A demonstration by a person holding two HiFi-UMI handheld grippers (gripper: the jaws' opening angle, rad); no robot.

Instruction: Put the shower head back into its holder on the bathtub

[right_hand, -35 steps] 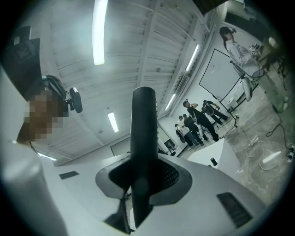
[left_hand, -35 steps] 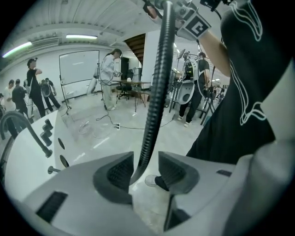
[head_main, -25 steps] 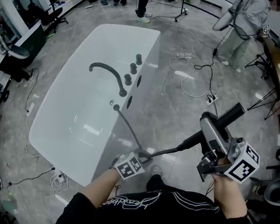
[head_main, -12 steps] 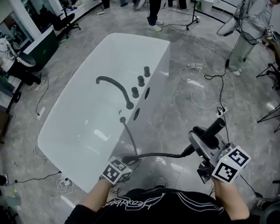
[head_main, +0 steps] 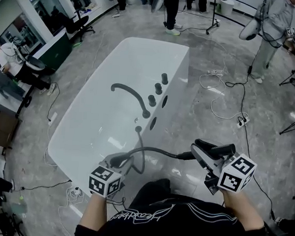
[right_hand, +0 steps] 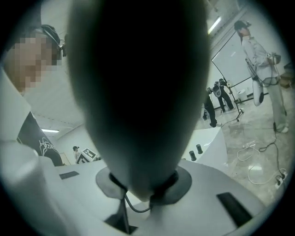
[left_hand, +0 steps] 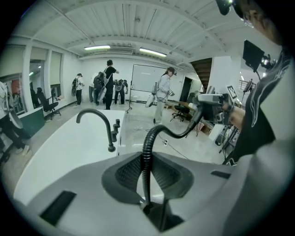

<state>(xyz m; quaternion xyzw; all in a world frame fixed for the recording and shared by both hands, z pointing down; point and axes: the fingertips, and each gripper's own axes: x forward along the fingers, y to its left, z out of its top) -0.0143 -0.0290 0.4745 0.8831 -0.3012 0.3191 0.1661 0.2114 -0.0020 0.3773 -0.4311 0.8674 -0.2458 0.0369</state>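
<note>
A grey polished stone floor (head_main: 198, 114) is recorded across the head view. Loose cables (head_main: 224, 108) lie on it at the right, and several persons are seen standing along the top edge. A white oval freestanding bathtub (head_main: 178, 61) is located at centre left, running from upper right to lower left. The operator's black printed top (head_main: 169, 223) is noted at the bottom edge.

The left gripper (head_main: 119, 161) is positioned at lower centre, beside the near corner of the tub. Its jaws are set narrow and are clamped on a black ribbed flexible hose (head_main: 155, 150). In the left gripper view this hose is seen rising between the pads (left_hand: 126, 173).

The right gripper (head_main: 205, 154) is positioned at lower right, over the floor and clear of the tub. Its jaws are closing, and a black handheld shower head (head_main: 221, 148) is gripped between them, lying roughly level. The shower head is held off the tub, well apart from the deck fittings.

The hose is traced from the tub deck near the base of a black curved spout (head_main: 131, 94), through the left gripper, and across to the shower head. Black cylindrical knobs (head_main: 152, 100) are noted on the deck beside the spout. Which fitting is the holder cannot be determined.
</note>
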